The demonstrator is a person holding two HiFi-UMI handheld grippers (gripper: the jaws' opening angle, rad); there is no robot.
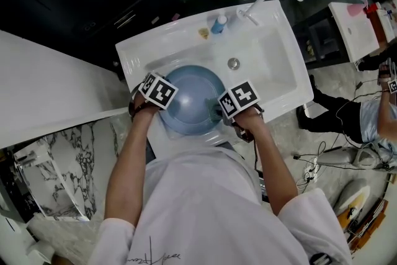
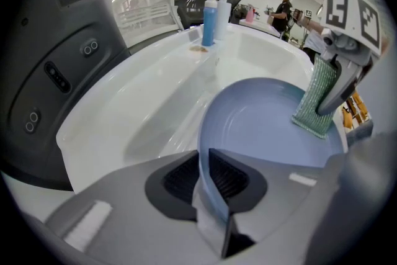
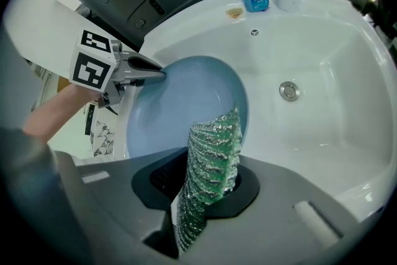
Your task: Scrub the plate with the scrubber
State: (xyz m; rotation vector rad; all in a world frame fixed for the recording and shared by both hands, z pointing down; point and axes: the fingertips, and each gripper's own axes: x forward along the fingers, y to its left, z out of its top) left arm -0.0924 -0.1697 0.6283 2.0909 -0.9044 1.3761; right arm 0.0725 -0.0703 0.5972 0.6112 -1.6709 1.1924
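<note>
Tilting in the sink (image 1: 273, 65), the blue plate (image 1: 192, 99) is pinched at its rim by the left claw (image 2: 208, 164). The green scrubber (image 3: 214, 146) is clamped in the right claw (image 3: 208, 177).

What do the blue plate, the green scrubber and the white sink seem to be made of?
The round pale blue plate looks like plastic or glazed ceramic, I cannot tell which: smooth, even colour, soft sheen. The green scrubber seems a ribbed mesh pad with shiny threads that sparkle. The white sink appears glossy ceramic or resin, showing bright reflections.
</note>
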